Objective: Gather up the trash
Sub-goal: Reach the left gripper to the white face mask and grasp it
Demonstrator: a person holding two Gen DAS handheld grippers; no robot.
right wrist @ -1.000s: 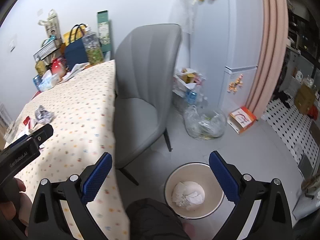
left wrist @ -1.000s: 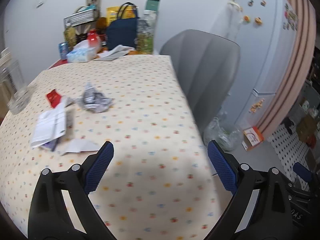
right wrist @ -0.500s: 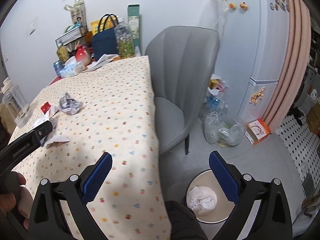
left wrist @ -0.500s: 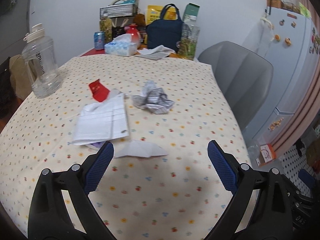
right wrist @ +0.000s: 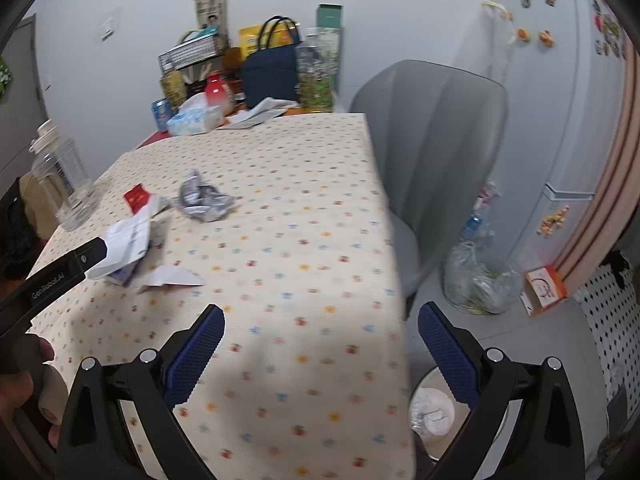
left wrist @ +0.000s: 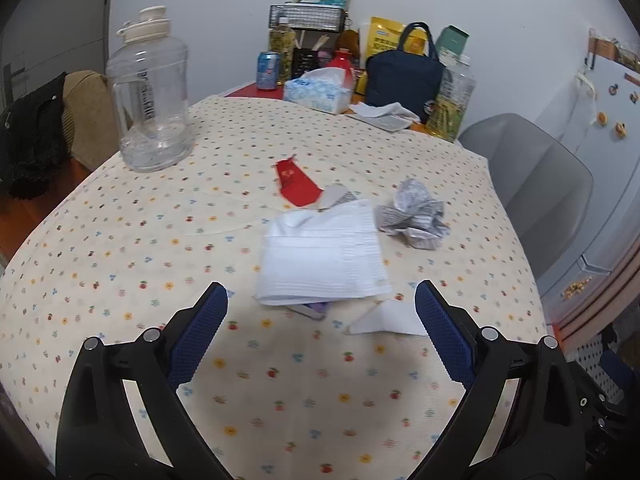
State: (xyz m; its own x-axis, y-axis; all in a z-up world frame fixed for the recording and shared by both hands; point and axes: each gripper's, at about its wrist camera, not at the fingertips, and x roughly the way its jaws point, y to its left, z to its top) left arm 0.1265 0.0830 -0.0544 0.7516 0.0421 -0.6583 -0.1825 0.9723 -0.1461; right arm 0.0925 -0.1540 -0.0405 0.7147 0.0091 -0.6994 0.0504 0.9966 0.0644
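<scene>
Swinging from the floor-side view back over the bench (left wrist: 120, 248), the left hand-held gripper (left wrist: 321, 322) now faces the folded paper (left wrist: 322, 256), crumpled newspaper (left wrist: 414, 214) and red wrapper (left wrist: 296, 184). Both hand-held grippers, including the right (right wrist: 321, 344), stand apart and empty; the trash bin (right wrist: 434, 404) waits below the bench's edge.

We're in a home kitchen/dining corner: fridge (right wrist: 568, 92) with magnets upper right, patterned tablecloth (right wrist: 304, 208), grey chair (right wrist: 436, 140), groceries and tissue box (left wrist: 318, 90) top centre.
</scene>
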